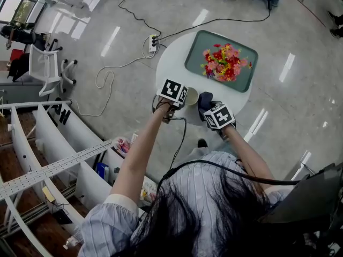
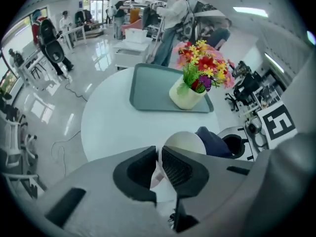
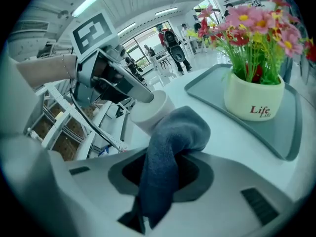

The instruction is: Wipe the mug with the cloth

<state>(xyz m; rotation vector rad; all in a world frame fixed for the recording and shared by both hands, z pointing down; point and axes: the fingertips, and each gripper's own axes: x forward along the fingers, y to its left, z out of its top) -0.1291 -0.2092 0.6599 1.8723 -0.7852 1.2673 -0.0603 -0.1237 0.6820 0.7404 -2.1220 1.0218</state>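
Mug sits at the 6 o'clock edge of the round white table in the head view, caught between the two tools. At its 9 o'clock is the left hand-held gripper. Its jaws are drawn almost together and clamped on a thin white part of the mug. Whether that part is the rim or the handle I cannot tell. In the left gripper view the mug's pale body bulges up just past the jaw tips.

A dark blue cloth touches the mug at its 3 o'clock. The right hand-held gripper has its jaws closed on this cloth. The fabric bunches up out of the jaws and folds over toward the mug's side, and a tail of it hangs back down between the pads.

Farther along, at about 1 o'clock from the mug, a green tray lies on the table. On it stands a cream flower pot filled with pink, red and yellow flowers, well apart from the mug and cloth.
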